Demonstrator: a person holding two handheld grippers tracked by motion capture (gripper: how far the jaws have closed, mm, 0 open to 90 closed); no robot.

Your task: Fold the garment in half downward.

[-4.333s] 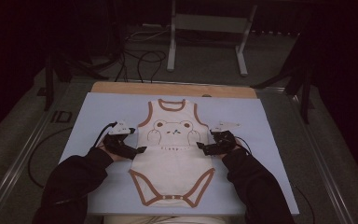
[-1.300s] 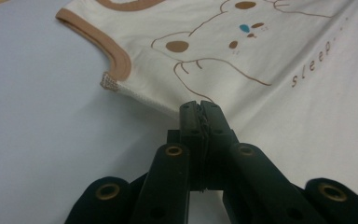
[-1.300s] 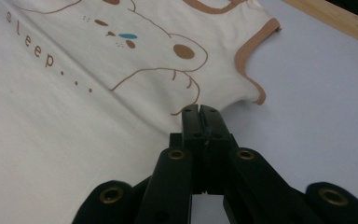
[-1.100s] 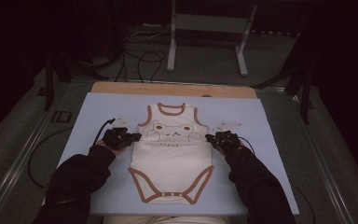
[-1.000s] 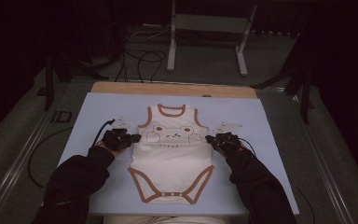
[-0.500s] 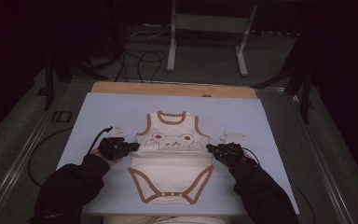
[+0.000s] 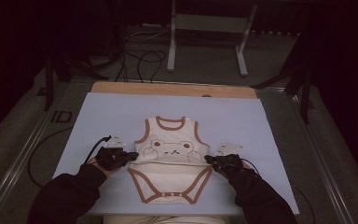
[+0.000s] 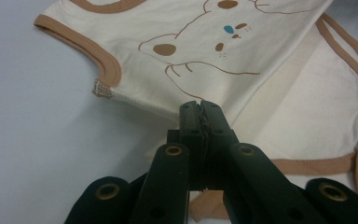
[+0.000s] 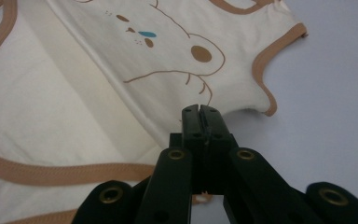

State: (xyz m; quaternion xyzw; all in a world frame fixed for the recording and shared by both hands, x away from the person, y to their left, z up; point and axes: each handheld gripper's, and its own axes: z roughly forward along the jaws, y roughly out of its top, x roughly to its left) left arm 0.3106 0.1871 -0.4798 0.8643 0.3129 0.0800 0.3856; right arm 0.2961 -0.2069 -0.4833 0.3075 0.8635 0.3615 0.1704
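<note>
Both claws, left [image 7: 129,157] and right [image 7: 210,160], pinch the bodysuit's [image 7: 170,145] side folds.

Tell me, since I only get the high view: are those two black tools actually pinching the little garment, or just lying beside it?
Observer: Pinching. The left gripper view shows the left gripper with its jaws shut on the folded edge of the baby bodysuit.
Operator: And the other one?
Observer: Same. The right gripper is shut on the fold at the opposite side, just below the armhole.
Operator: Anything else I'm missing?
Observer: The printed bear has a small blue nose.
</note>
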